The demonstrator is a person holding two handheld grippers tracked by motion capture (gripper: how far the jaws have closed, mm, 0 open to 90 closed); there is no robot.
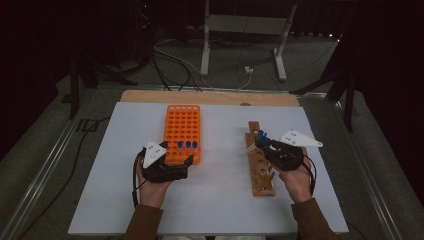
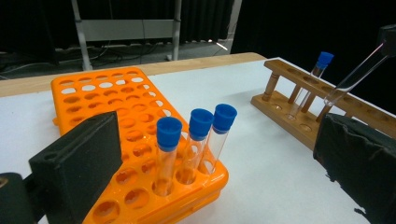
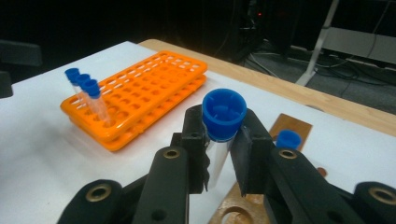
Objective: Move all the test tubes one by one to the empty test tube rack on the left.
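Gripping a blue-capped tube point(image 3: 223, 122) in the right gripper point(image 3: 223, 140), jaws clamping together on the clear glass just under the cap, cap standing up between the black jaw tips in the right gripper view. Holding that tube tilted above the wooden rack point(image 1: 259, 162) at the right side of the white bench point(image 1: 215, 195), its lower end hanging near the rack's top rail in the left gripper view, apart from the holes as far as can be told. Sitting in the far end of the wooden rack, one more blue-capped tube point(image 2: 317, 70), just beyond the held one. Resting the left gripper point(image 1: 176, 161) at the near end of the orange rack point(image 1: 182, 125), jaws standing wide apart, one on the rack's near left corner and the other out over the bare bench to its right, clamping nothing. Standing upright in the near row of the orange rack, three blue-capped tubes point(image 2: 196, 140), side by side, between the spread jaws in the left gripper view and untouched by them. Lying well apart, the two racks, with open white bench between. Reaching in from the near edge, both hands, brown sleeves showing at the wrists, cables trailing back from each gripper.
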